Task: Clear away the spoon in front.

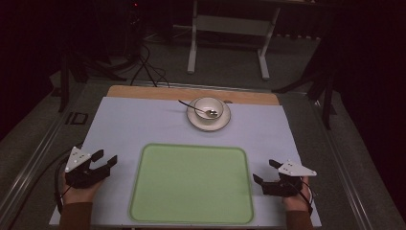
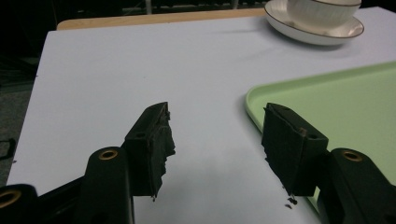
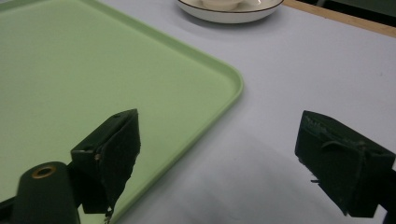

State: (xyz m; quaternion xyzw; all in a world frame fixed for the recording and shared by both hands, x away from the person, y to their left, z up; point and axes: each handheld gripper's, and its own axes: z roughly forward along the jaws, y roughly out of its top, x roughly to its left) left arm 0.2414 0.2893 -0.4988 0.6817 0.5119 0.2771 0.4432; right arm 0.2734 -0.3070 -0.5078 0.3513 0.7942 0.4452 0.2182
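Both grippers rest low at the near edge of the white mat (image 1: 143,120), one at each side of the green tray (image 1: 191,184). At the left, the left gripper (image 1: 106,159) sits in the person's left hand (image 1: 79,191), its jaws spread wide with nothing between them; in the left gripper view the left gripper (image 2: 215,140) shows bare white mat in the gap, and the rounded near corner of the tray (image 2: 327,98) lies just beside its right-hand jaw, partly under it. At the right, the right gripper (image 1: 264,171) is held by the right hand (image 1: 297,199), likewise gaping and empty. Seen from the right gripper view, the right gripper (image 3: 219,144) has its left-hand jaw over the tray's rim (image 3: 224,100) while the other jaw hangs above plain mat (image 3: 303,60).

Neither gripper touches the tray; each is just beside a long side of it, tips angled inward and forward. Well ahead of both, past the far edge of the tray and a little nearer the right gripper's side, stands a white saucer (image 1: 194,120) with a cup (image 1: 208,106) on it. A spoon (image 1: 196,109) lies in the cup, its handle sticking out over the rim toward the left gripper's side. From the left gripper view the saucer (image 2: 322,35) and cup (image 2: 322,10) sit far ahead and to the right of the jaws; from the right gripper view the saucer (image 3: 229,14) is far ahead, between the jaws' lines. Beyond the mat a strip of wooden table (image 1: 191,92) shows.
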